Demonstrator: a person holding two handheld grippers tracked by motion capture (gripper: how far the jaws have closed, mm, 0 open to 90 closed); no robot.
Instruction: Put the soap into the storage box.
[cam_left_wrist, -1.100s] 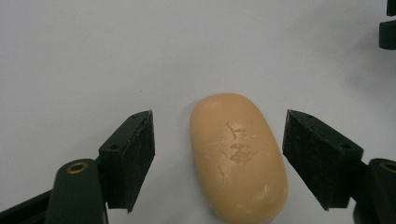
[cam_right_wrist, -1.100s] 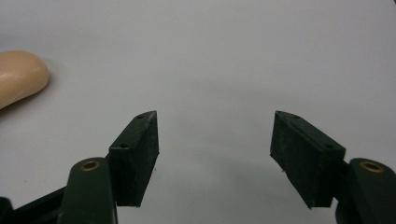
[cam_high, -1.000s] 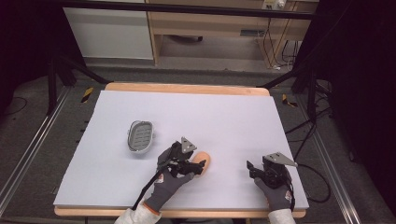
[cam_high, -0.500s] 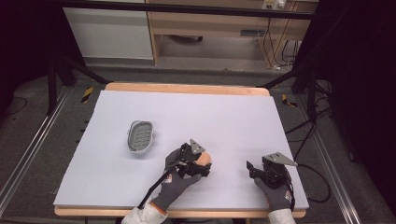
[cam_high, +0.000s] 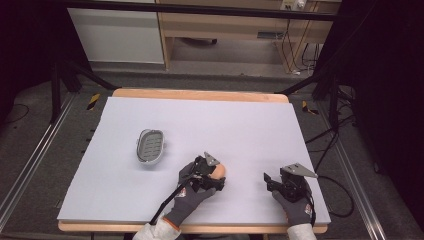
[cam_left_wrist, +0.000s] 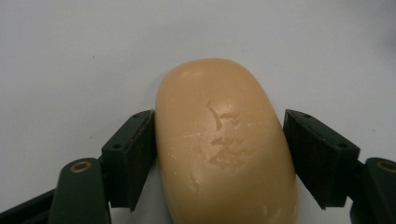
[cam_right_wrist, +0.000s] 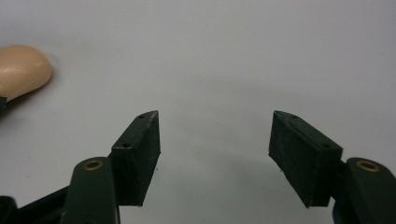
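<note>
Now low in the frame's centre, the left gripper (cam_high: 216, 178) closed its fingers around the soap (cam_left_wrist: 224, 140) on the counter (cam_high: 240, 125); the tray (cam_high: 150, 146) waited empty, the right gripper (cam_right_wrist: 215, 140) idle, fingers wide.

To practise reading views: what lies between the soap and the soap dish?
In the high view, only bare white table cover separates soap and soap dish.

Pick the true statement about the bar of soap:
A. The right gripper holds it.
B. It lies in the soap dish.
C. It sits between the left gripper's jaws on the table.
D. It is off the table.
C: the soap lies between the left gripper's jaws, on the white table.
</note>
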